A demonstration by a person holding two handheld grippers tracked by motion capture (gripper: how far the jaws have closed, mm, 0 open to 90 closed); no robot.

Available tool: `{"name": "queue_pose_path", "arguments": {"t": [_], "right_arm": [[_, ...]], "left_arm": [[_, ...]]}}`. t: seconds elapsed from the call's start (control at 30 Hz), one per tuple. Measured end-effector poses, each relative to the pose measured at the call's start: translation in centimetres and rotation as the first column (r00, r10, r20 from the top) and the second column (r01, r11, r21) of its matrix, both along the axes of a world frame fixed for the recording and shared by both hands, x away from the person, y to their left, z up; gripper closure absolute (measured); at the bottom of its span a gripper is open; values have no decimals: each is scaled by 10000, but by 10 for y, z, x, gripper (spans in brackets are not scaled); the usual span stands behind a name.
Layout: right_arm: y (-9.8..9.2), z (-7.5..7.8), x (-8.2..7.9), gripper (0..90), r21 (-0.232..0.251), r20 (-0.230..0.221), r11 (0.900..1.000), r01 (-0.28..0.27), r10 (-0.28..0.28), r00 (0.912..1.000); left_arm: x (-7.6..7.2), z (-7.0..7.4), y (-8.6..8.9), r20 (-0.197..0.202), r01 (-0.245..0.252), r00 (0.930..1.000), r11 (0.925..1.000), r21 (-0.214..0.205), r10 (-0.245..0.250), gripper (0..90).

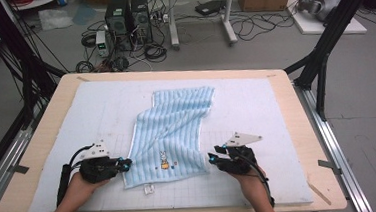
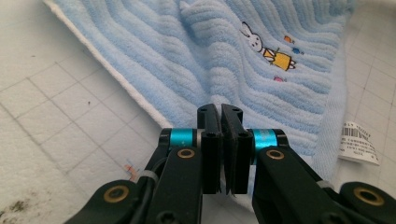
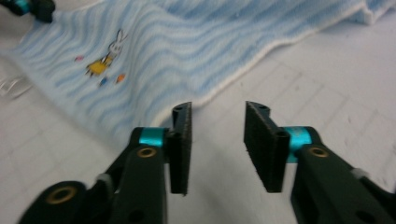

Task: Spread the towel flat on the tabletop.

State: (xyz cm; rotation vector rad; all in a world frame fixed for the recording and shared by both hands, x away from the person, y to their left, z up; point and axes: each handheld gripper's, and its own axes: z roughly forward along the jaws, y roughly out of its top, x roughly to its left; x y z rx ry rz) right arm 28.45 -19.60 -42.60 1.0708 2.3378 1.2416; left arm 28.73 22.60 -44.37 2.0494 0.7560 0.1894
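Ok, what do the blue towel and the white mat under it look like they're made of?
The blue towel looks like soft terry cotton, matte, with ribbed stripes, a stitched rabbit motif and a sewn-in label; the exact fibre can't be told. The white mat looks like foam or felt padding, matte and slightly rough, printed with a faint grid. The left tongs are shut on the towel's edge.

the towel [image 1: 175,132] is soft ribbed terry cloth, matt and fuzzy, with a stitched rabbit motif [image 2: 264,46] and a smooth paper-like label [image 2: 358,142] at its 4 o'clock corner. the pad [image 1: 256,111] under it looks like matt, slightly grainy foam. the table [image 1: 305,123] rim is smooth pale wood. the left gripper [image 2: 219,116] and right gripper [image 3: 218,114] are matt black plastic with rough jaw faces, glossy blue metal sleeves and brass-coloured rivets.
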Motion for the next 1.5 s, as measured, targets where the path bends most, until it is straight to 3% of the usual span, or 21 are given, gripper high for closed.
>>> {"name": "queue_pose_path", "arguments": {"t": [0.1, 0.23, 0.3, 0.37, 0.43, 0.53, 0.6, 0.67, 0.7, 0.77, 0.87, 0.97, 1.17, 1.23, 1.33, 1.5], "right_arm": [[23, -4, 16, 544, -483, 155, 9983, 317, -310, 9994], [45, -14, 35, 554, -933, -134, 9936, 643, -658, 9977], [52, -19, 41, 619, -1367, -242, 9884, 657, -696, 9973], [52, -21, 45, 797, -1144, -352, 9924, 448, -491, 9982], [53, -19, 46, 866, -1501, -117, 9884, 244, -265, 9996], [48, -18, 50, 869, -1988, 328, 9764, 844, -794, 9963], [38, -18, 56, 868, -1868, 625, 9695, 1586, -1494, 9868], [34, -19, 60, 861, -1794, 653, 9650, 1912, -1822, 9811], [34, -20, 61, 838, -1865, 603, 9619, 1999, -1919, 9796], [34, -20, 59, 754, -1863, 631, 9614, 2027, -1942, 9789], [31, -13, 49, 642, -1572, 942, 9688, 1916, -1784, 9794], [17, -5, 34, 591, -1131, 1214, 9784, 1730, -1592, 9798], [-7, -3, 11, 615, -524, 1144, 9912, 1218, -1152, 9867], [-10, -3, 6, 611, -395, 1078, 9963, 766, -719, 9916], [-14, -5, 0, 611, -150, 837, 9998, 112, -99, 9964], [-4, -10, -4, 592, 57, 416, 9964, -842, 839, 9956]], "left_arm": [[1, -1, -1, -18, 10, 10000, 10000, 36, -10, 860], [1, -3, 0, -4, -55, 10000, 10000, -7, 55, 859], [2, -3, -1, -21, -151, 9999, 9998, -106, 151, 858], [3, -4, -1, -28, -228, 9997, 9996, -173, 228, 858], [4, -4, -2, -3, -295, 9996, 9993, -208, 295, 857], [5, -4, -5, 83, -476, 9988, 9983, -327, 478, 856], [7, -3, -9, 165, -611, 9980, 9975, -357, 617, 852], [9, -3, -17, 349, -788, 9962, 9967, -182, 794, 847], [9, -3, -21, 509, -951, 9942, 9955, -9, 950, 825], [10, -4, -23, 537, -1388, 9889, 9903, 5, 1386, 656], [9, -3, -16, 712, -1754, 9818, 9844, -153, 1761, 554], [5, 0, -7, 895, -1987, 9754, 9792, -406, 2016, 527], [3, 3, -8, 1113, -1535, 9807, 9857, -701, 1606, 535], [2, 3, -13, 1168, -1071, 9864, 9912, -784, 1158, 614], [3, 2, -24, 1078, -692, 9913, 9958, -593, 754, 679], [6, -5, -37, 642, -639, 9960, 9976, 249, 622, 637]]}}
